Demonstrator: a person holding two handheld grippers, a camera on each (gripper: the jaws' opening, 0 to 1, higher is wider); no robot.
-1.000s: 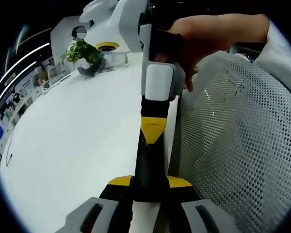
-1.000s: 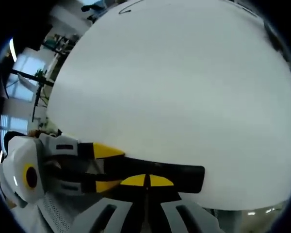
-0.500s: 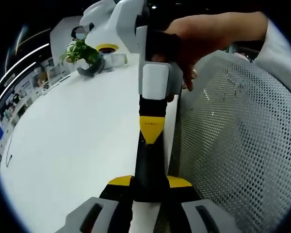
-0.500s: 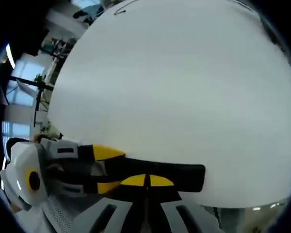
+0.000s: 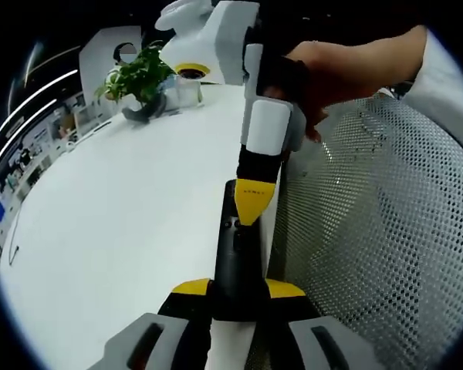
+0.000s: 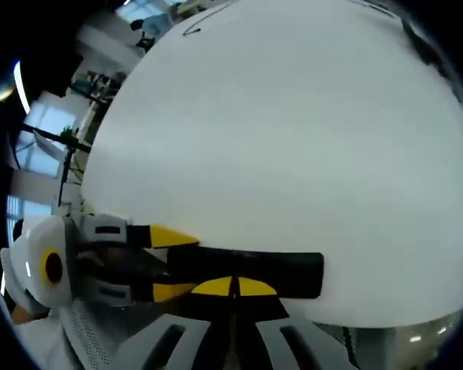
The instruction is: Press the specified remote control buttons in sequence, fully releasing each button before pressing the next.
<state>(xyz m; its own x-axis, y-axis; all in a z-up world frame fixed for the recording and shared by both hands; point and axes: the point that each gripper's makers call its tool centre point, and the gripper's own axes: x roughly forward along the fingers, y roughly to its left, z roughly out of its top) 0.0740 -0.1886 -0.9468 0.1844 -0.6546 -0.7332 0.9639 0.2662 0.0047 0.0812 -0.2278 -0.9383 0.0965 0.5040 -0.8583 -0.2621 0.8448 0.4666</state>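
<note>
1. In the left gripper view, the left hand-held gripper (image 5: pixel 238 291) has its jaws closed tight on the near end of a black remote control (image 5: pixel 239 250), which runs away from the camera along the edge of the white table (image 5: pixel 116 223).
2. Two small round buttons show on the remote's upper face, about midway along it.
3. The right hand-held gripper (image 5: pixel 255 202) comes in from the top of this view, held by a person's hand (image 5: pixel 332 73). Its yellow tip is brought to a narrow point and lies over the far end of the remote; whether it presses the surface cannot be told.
4. In the right gripper view, the right hand-held gripper (image 6: pixel 233 287) shows yellow jaw tips drawn together with no gap, right against the long side of the remote control (image 6: pixel 247 274), which lies across the frame.
5. The left hand-held gripper (image 6: pixel 166 264) enters from the left there, its two yellow tips above and below the remote's end.
6. A grey mesh chair back (image 5: pixel 378 247) stands just beside the table edge.
7. At the far end of the table are a potted plant (image 5: pixel 139 77) and a clear glass (image 5: pixel 187 91).
</note>
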